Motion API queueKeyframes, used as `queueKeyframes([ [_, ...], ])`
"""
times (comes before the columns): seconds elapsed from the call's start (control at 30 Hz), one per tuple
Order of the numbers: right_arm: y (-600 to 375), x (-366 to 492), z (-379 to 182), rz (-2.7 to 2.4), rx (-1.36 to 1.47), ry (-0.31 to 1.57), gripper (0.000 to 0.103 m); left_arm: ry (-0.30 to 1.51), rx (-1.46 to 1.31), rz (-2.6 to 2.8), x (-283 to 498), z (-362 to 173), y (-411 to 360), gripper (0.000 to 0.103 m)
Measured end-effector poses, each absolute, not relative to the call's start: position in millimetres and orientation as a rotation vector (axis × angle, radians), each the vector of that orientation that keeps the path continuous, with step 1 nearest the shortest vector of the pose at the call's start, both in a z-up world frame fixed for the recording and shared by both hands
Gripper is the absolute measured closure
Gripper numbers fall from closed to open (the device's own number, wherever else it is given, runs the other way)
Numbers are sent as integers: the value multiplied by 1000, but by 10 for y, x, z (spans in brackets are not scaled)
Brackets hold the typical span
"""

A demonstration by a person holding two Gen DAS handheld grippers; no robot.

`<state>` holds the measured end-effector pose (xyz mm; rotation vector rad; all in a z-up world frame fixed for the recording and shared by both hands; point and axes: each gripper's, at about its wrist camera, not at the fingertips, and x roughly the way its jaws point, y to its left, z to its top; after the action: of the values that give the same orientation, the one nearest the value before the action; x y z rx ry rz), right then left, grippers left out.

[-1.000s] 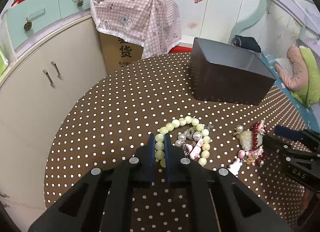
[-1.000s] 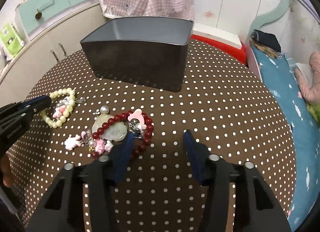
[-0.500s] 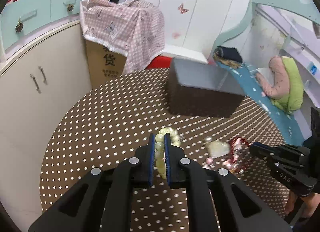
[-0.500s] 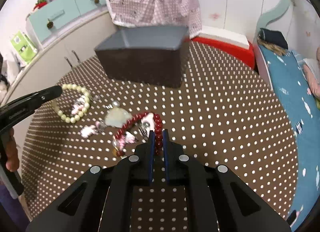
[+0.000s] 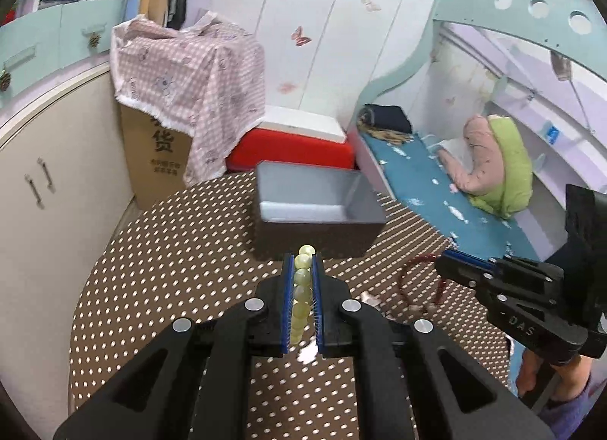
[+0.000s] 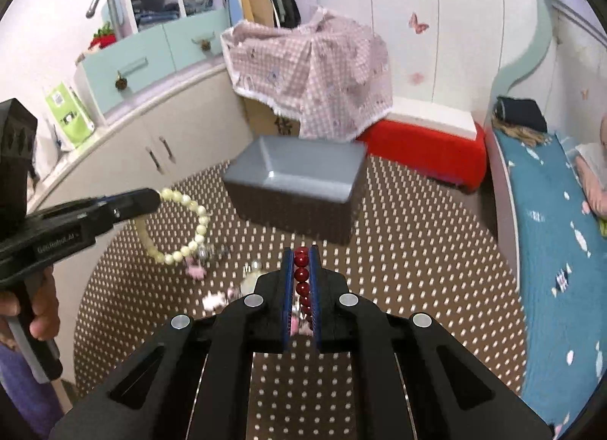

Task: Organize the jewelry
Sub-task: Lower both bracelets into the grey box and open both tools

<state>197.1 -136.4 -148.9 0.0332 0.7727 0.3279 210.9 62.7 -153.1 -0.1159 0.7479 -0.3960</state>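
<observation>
My left gripper (image 5: pixel 302 261) is shut on a pale green bead bracelet (image 5: pixel 301 290) and holds it in the air above the table, short of the open dark grey box (image 5: pixel 315 208). In the right wrist view the bracelet (image 6: pixel 182 227) hangs as a loop from the left gripper (image 6: pixel 151 199), with small charms at its bottom. My right gripper (image 6: pixel 302 252) is shut on a dark red bead bracelet (image 6: pixel 302 277), also lifted. In the left wrist view the red bracelet (image 5: pixel 417 273) hangs from the right gripper (image 5: pixel 442 263). The box (image 6: pixel 299 182) looks empty.
The round table has a brown polka-dot cloth (image 5: pixel 170 250). A few pale and pink charm pieces (image 6: pixel 224 296) show blurred near the table surface, below the red bracelet. Cabinets (image 6: pixel 159 136), a covered carton (image 5: pixel 182 98), a red cooler (image 5: pixel 296 144) and a bed (image 6: pixel 550 231) surround the table.
Both grippers have lifted their bracelets off the table and risen toward the box. One second ago the right gripper was open beside the red bracelet; it shut on it half a second ago.
</observation>
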Motion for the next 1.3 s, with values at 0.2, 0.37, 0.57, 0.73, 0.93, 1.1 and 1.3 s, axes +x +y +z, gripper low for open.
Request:
queueKeyframes([
  [0.2, -1407, 2142, -1176, 337, 35, 710, 95, 685, -91, -444, 2225, -1184, 502, 95],
  [0.37, -1416, 2417, -911, 332, 42, 666, 95, 648, -57, -454, 2439, -947, 342, 95],
  [0.57, -1346, 2870, -992, 331, 65, 686, 95, 684, -36, -428, 2832, -1002, 228, 95],
  [0.73, -1174, 3159, -1312, 305, 30, 738, 95, 763, 0, -383, 3159, -1340, 166, 95],
  [0.93, -1103, 3346, -1655, 308, 43, 806, 95, 851, 15, -360, 3340, -1698, 172, 95],
  [1.1, -1135, 3382, -1883, 295, 48, 856, 94, 898, 20, -350, 3409, -1894, 188, 95],
  [1.3, -1193, 3324, -1985, 271, 49, 864, 92, 911, 26, -335, 3387, -1956, 186, 91],
])
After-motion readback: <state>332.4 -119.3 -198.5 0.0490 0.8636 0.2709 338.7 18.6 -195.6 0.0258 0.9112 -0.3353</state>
